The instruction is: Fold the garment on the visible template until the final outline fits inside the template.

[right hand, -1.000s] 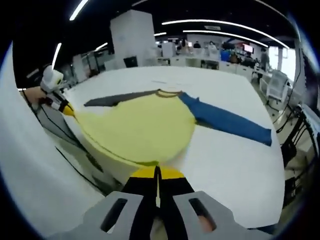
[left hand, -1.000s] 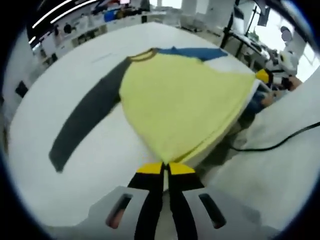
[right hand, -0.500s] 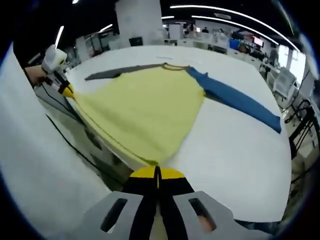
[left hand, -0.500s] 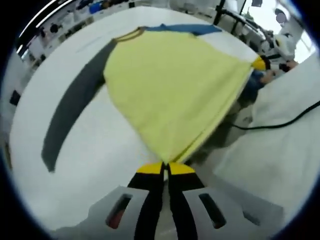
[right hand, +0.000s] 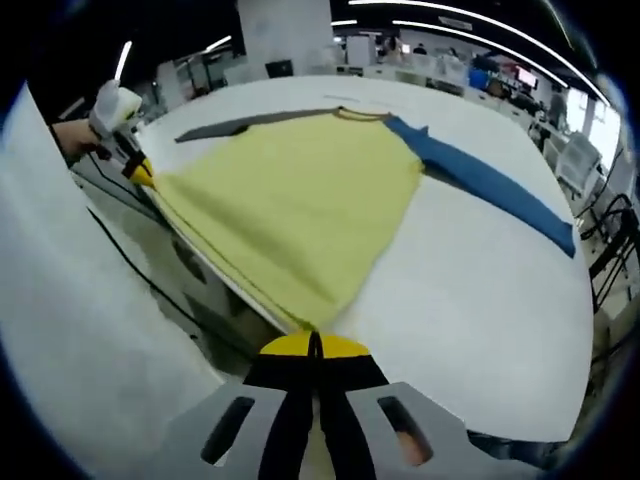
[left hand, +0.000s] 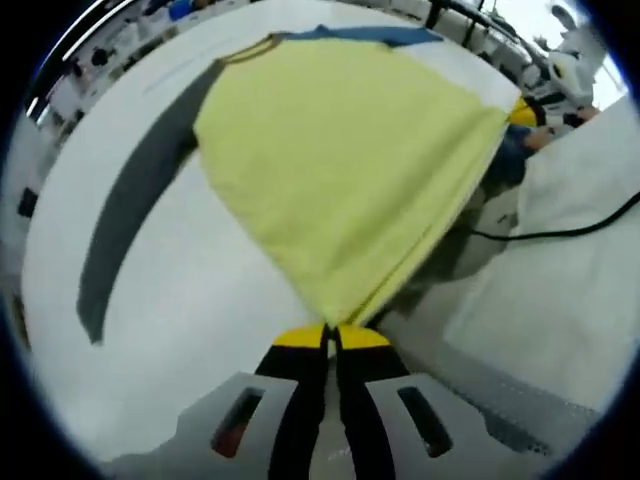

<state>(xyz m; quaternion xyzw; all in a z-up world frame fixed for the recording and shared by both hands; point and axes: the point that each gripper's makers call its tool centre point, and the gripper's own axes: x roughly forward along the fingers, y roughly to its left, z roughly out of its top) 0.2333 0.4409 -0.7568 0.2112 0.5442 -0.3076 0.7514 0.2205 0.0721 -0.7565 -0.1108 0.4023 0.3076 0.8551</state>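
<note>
A yellow shirt (left hand: 340,150) (right hand: 290,200) with one dark grey sleeve (left hand: 130,200) (right hand: 225,127) and one blue sleeve (right hand: 490,185) (left hand: 390,36) lies on the white table (left hand: 180,310) (right hand: 480,300). Its hem is lifted off the near table edge. My left gripper (left hand: 331,335) is shut on one hem corner. My right gripper (right hand: 313,343) is shut on the other hem corner. The right gripper (left hand: 522,112) shows at the upper right of the left gripper view. The left gripper (right hand: 140,172) shows at the left of the right gripper view, held by a hand.
A black cable (left hand: 560,232) (right hand: 140,290) trails over the white cloth hanging beside the table. Desks, chairs (right hand: 560,160) and people stand in the room behind. The table edge runs close under the lifted hem.
Both grippers have raised the hem higher and carried it toward the collar. The shirt body looks larger and more stretched between them.
</note>
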